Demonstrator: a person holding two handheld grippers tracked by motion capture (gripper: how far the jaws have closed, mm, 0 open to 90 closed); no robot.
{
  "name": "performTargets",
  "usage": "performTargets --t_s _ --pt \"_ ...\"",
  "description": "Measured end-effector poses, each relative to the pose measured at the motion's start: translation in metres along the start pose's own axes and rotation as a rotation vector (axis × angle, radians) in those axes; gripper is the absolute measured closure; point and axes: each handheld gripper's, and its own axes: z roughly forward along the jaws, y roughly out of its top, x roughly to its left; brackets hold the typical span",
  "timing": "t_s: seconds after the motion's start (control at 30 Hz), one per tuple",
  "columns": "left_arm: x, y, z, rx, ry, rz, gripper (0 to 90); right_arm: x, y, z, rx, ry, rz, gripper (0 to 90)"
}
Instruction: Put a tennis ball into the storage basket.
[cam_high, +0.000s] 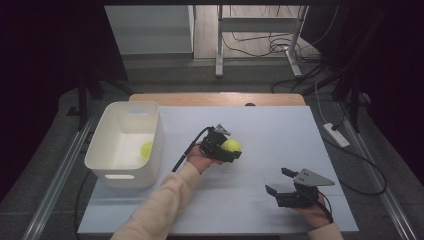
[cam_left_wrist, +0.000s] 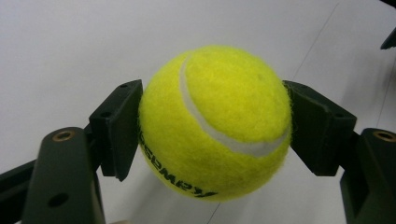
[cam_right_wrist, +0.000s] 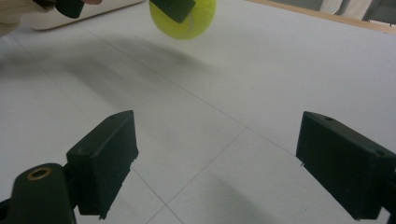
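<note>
A yellow tennis ball (cam_left_wrist: 215, 121) with a white seam sits clamped between the two black pads of my left gripper (cam_high: 229, 148), which is shut on it. The ball (cam_high: 231, 145) hangs a little above the white table top near the middle; from the right gripper view the ball (cam_right_wrist: 187, 18) floats above its own shadow. A second yellow ball (cam_high: 146, 150) lies inside the white bin (cam_high: 106, 162) at the left. My right gripper (cam_high: 280, 181) rests low at the front right, its jaws wide apart with bare table between them.
The white table top (cam_high: 270, 130) has a wooden strip along its far edge. A metal rail (cam_high: 55, 175) runs along the left side. Cables and a white power block (cam_high: 336, 135) lie on the floor to the right, with desk legs beyond.
</note>
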Motion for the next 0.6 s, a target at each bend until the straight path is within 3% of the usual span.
performTargets --t_s 0.6 --pt "-0.003 0.003 -0.030 -0.081 0.021 0.012 26.5 0.000 0.000 0.000 0.001 -0.004 -0.001 12.7"
